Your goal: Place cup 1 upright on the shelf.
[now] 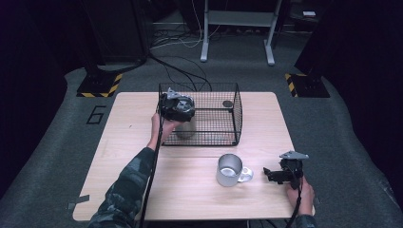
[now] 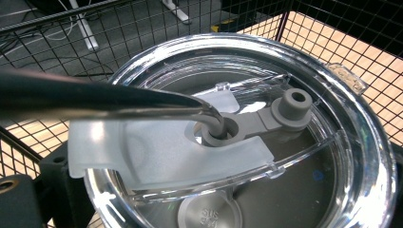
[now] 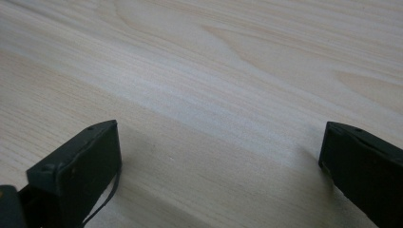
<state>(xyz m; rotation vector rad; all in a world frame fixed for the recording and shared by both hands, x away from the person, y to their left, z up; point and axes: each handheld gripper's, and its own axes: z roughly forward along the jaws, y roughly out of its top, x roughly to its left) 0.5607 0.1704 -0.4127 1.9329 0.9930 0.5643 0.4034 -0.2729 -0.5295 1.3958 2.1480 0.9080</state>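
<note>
A clear plastic lid (image 2: pixel 328 156) sits over a steel tumbler (image 1: pixel 185 130) inside the black wire basket (image 1: pixel 236 109). A metal straw (image 2: pixel 95 97) enters the lid's hole through a grey rubber stopper (image 2: pixel 285 111). My left gripper (image 1: pixel 177 107) hangs over the basket's left end; in the left gripper view (image 2: pixel 209 194) its jaws stand at both sides of the lid's rim, shut on it. A steel mug (image 1: pixel 230 169) with a clear handle stands at the table's front middle. To its right my right gripper (image 1: pixel 269 175) rests low and open (image 3: pixel 221 166) over bare wood, nothing between its jaws.
A small dark round thing (image 1: pixel 228 103) lies at the basket's far right corner. The wooden table (image 1: pixel 128 156) has bare room left and right of the basket. Cables and a desk frame (image 1: pixel 237 28) lie on the floor beyond.
</note>
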